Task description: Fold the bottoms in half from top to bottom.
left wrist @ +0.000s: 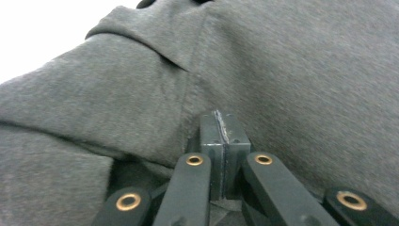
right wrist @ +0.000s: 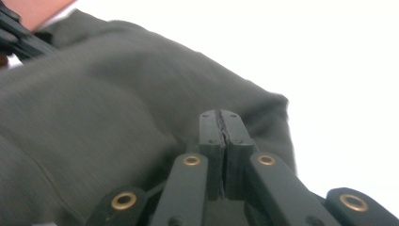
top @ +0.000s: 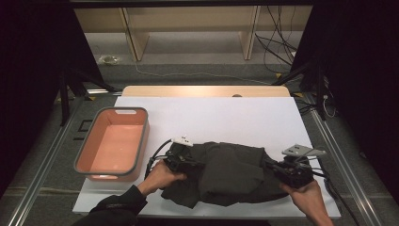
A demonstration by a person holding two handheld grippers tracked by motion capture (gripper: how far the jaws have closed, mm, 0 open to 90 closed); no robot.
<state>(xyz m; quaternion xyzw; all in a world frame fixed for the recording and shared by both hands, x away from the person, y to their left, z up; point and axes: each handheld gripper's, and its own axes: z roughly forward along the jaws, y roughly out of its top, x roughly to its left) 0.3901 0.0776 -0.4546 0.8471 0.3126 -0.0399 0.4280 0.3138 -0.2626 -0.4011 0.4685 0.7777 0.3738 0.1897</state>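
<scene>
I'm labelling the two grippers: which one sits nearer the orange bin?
The left gripper, at the dark garment's left end beside the orange bin. The right gripper sits at the garment's far end.

Ahead of me the white table top (top: 211, 117) lies open; the orange bin (top: 113, 143) blocks my left side.

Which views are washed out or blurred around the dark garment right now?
High view: dim surroundings, garment reads nearly black. Left gripper view: grey weave fairly sharp, white table blown out. Right gripper view: cloth soft, smeared; table glare upper right.
</scene>
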